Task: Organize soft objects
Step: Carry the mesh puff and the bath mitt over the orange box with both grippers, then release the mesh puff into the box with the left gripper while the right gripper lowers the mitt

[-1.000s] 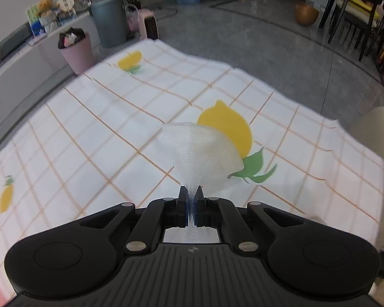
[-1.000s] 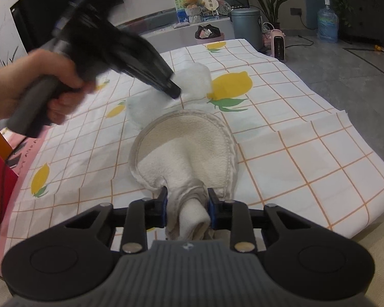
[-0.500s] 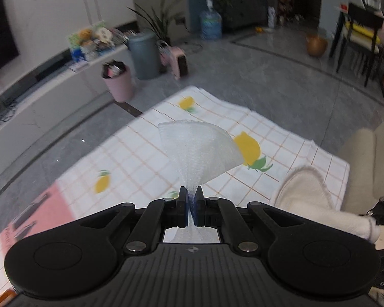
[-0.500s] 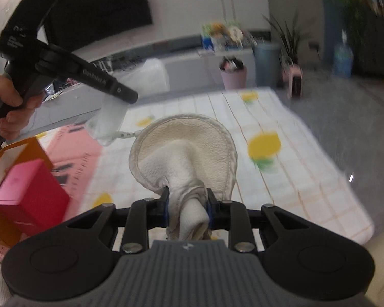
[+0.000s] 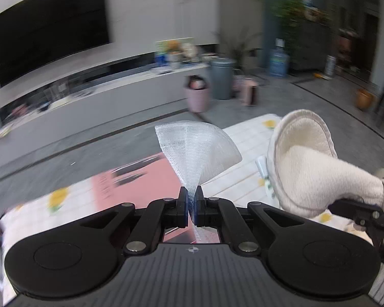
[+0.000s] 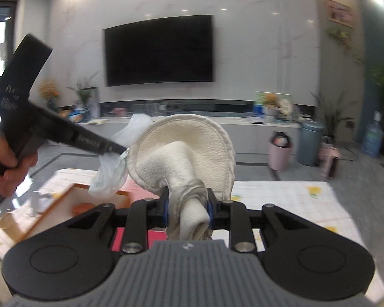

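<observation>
The left gripper (image 5: 191, 204) is pinching a white fan-shaped mesh net (image 5: 195, 151) (translucent); the right gripper (image 6: 187, 211) is clamping a cream round terry mitt (image 6: 189, 153) above the lemon-print tablecloth (image 6: 281, 199).

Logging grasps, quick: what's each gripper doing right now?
Left gripper: shut on white mesh.
Right gripper: shut on cream mitt.

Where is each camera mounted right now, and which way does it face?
Left wrist: behind the left gripper, facing the TV; mesh pinched, mitt at right.
Right wrist: behind the right gripper, facing the TV; mitt clamped, left hand and gripper at left.
Shared: TV, mitt, mesh.
</observation>
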{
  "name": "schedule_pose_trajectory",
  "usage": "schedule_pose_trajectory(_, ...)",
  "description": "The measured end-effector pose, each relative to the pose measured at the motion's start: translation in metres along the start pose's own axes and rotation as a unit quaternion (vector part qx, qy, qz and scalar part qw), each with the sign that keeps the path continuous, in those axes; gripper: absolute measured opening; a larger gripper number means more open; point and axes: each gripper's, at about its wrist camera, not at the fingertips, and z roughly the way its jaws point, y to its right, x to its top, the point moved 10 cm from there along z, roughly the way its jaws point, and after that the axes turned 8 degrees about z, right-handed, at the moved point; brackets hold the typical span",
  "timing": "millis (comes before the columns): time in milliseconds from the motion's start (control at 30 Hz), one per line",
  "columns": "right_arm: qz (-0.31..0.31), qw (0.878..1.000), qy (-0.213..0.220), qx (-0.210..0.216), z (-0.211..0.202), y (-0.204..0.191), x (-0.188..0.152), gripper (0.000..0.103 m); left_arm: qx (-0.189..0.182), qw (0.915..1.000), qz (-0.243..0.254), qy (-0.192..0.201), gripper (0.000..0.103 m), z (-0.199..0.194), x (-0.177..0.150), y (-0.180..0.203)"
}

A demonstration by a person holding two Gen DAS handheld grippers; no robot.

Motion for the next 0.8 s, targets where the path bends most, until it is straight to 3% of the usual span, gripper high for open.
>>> schedule_pose_trajectory(200,-0.039,0.998,-0.033,0.040,0.050,-0.086,-0.012,0.026,0.067,0.9960,-0.035,-0.049,0.004,-0.002,-0.079,-0.069)
schedule_pose_trajectory(400,-0.037,0.995,-0.071,0.066,0.095,-0.131,-0.037,0.026,0.107,0.9850,-0.105,-0.085,0.004,0.006,-0.141,-0.099)
schedule_pose_trajectory(600,-0.044,0.991,-0.106,0.063,0.137,-0.147,-0.061,0.026,0.101,0.9750,-0.176,-0.091,0.004,0.037,-0.172,-0.106)
schedule_pose_trajectory(800,-0.051,0.986,-0.143,0.065,0.169,-0.141,-0.080,0.026,0.027,0.9688,-0.238,-0.065,0.004,0.061,-0.186,-0.094)
